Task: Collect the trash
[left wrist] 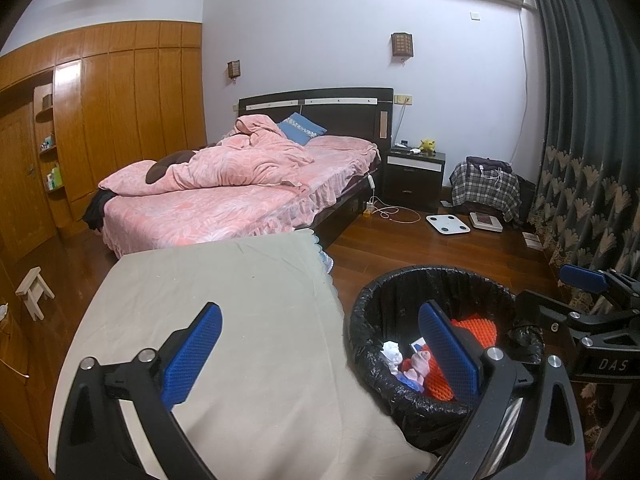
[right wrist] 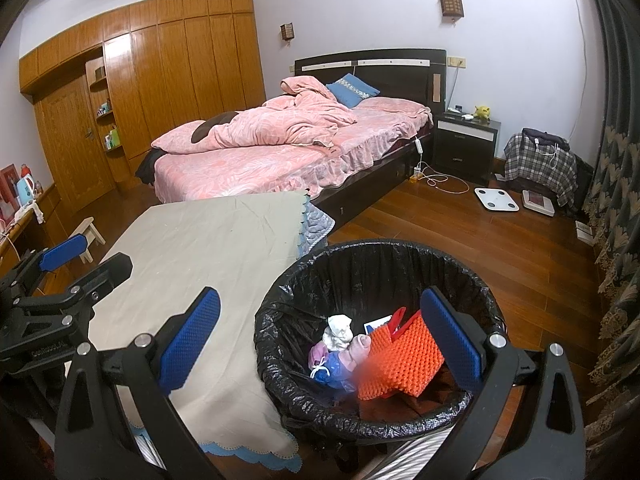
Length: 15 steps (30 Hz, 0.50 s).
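Observation:
A round bin lined with a black bag [left wrist: 436,280] [right wrist: 372,256] stands on the wood floor beside the cloth-covered table. Inside lie an orange bumpy piece [right wrist: 404,360] [left wrist: 476,330], a white crumpled tissue [right wrist: 338,330], pink and blue scraps [right wrist: 336,364] and a small card [right wrist: 378,322]. My left gripper [left wrist: 320,356] is open and empty, over the table edge and the bin's rim. My right gripper [right wrist: 320,344] is open and empty, just above the bin; it also shows in the left wrist view [left wrist: 584,280].
A beige cloth covers the table [left wrist: 224,280] [right wrist: 208,240]. Behind it stands a bed with pink bedding [left wrist: 240,184]. A nightstand [left wrist: 414,176], scales [left wrist: 448,224], a plaid-covered pile [left wrist: 486,188], curtains [left wrist: 592,120] and a small stool [left wrist: 34,292] surround the floor.

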Available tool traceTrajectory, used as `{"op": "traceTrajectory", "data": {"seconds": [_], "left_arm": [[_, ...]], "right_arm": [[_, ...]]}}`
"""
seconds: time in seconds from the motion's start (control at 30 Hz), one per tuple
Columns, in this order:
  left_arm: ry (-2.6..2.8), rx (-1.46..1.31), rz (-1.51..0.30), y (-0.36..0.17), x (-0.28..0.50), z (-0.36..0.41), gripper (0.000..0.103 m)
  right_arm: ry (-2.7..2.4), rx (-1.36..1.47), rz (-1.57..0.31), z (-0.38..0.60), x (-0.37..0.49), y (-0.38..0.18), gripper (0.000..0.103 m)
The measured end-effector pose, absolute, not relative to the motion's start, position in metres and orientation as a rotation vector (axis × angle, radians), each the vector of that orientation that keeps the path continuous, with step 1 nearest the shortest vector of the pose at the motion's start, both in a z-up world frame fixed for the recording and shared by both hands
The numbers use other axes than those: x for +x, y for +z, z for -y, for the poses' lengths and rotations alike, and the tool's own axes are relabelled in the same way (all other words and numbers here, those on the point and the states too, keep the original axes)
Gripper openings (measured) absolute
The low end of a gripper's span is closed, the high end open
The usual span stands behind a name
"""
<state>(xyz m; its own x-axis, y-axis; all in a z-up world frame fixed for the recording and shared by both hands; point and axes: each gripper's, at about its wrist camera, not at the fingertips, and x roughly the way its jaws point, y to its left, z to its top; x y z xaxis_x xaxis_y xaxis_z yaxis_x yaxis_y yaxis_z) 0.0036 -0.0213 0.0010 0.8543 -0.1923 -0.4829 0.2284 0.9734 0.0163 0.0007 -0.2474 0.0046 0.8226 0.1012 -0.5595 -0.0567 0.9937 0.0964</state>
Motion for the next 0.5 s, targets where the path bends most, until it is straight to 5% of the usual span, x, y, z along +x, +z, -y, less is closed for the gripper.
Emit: {"op": "traceTrajectory", "data": {"seconds": [0.5], "left_arm": [[-0.221, 0.073, -0.506, -0.0048, 0.0021, 0.0207, 0.097]], "right_arm": [[0.084, 0.077, -0.601, 0.2471, 0.0010, 0.0054, 0.098]]}}
